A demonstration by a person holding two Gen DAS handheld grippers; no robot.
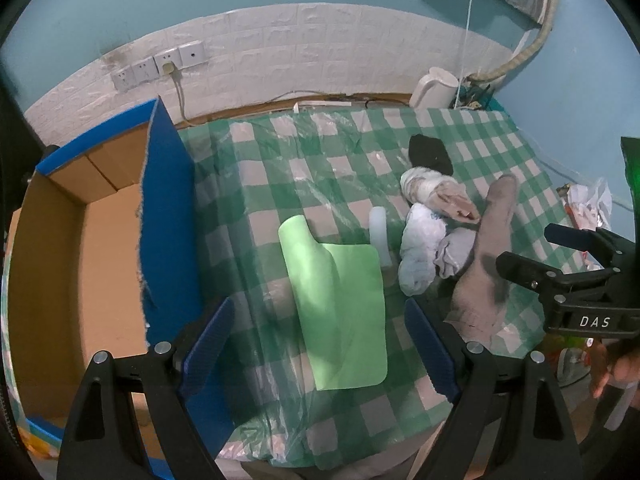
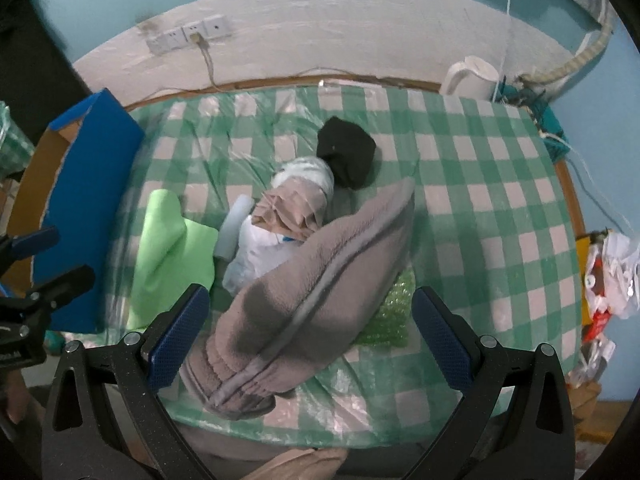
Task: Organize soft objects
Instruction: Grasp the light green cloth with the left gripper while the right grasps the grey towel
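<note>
A light green cloth (image 1: 336, 300) (image 2: 168, 256) lies flat on the checked table, between the fingers of my open left gripper (image 1: 320, 344). A grey fleece garment (image 2: 304, 292) (image 1: 484, 264) lies near the front edge; my open right gripper (image 2: 308, 336) straddles it. Behind it sit a white-and-beige rolled bundle (image 2: 296, 200) (image 1: 436, 196), a pale blue bundle (image 1: 420, 256), a small grey bundle (image 1: 456, 252), a black bundle (image 2: 346, 152) (image 1: 430, 152) and a white foam piece (image 1: 380, 236). Green bubble wrap (image 2: 392, 312) peeks out beside the fleece. The right gripper (image 1: 560, 252) shows at the left wrist view's right edge.
An open cardboard box with blue outer walls (image 1: 100, 248) (image 2: 84, 208) stands at the table's left. A white kettle (image 1: 434, 88) (image 2: 472, 76) sits at the back right. Wall sockets (image 1: 160, 66) and a cable are behind. Crumpled wrappers (image 2: 608, 276) lie off the right edge.
</note>
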